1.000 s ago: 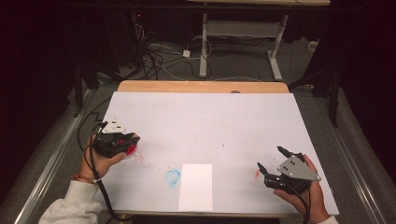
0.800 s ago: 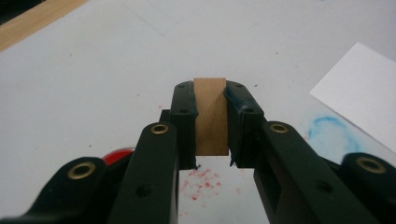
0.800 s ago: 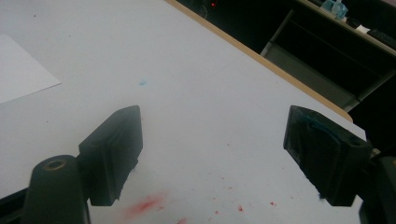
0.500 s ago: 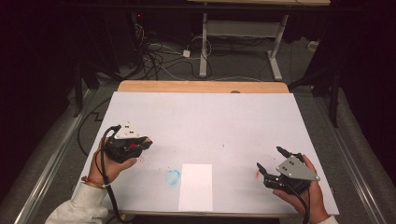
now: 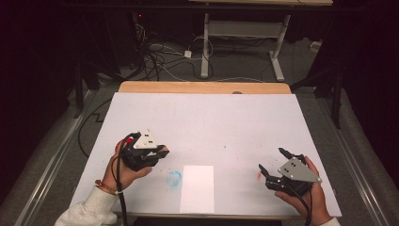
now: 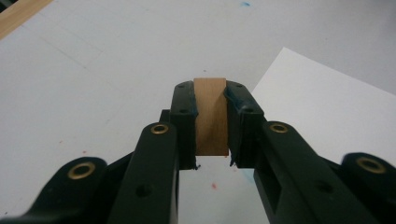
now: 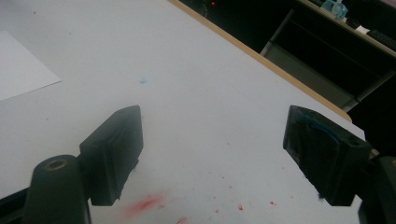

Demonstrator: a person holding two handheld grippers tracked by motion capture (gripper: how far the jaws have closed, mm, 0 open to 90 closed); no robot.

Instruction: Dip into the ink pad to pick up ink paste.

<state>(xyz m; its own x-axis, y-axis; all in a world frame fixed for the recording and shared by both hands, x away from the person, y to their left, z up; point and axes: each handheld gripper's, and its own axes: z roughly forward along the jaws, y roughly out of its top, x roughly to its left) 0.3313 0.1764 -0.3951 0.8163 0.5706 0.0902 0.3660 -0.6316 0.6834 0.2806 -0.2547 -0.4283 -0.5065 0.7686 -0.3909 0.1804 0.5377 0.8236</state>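
A: Left gripper sits over the left half of the table, held in the person's left hand. Its jaws are closed on a small wooden block, which stands upright between the pads and pokes out a little past their tips.

B: Where is that block over the table?

A: It is held above the white surface, just to the left of a white sheet that lies flat near the front edge. In the left gripper view the sheet's corner shows just beyond the jaws, to their right. A pale blue smudge marks the table between the gripper and the sheet.

B: And the other gripper?

A: Right gripper is near the front right corner, in the right hand, well apart from the sheet. Its jaws stand wide with nothing between them. A red smear lies on the table below them, with small red specks scattered beside it.
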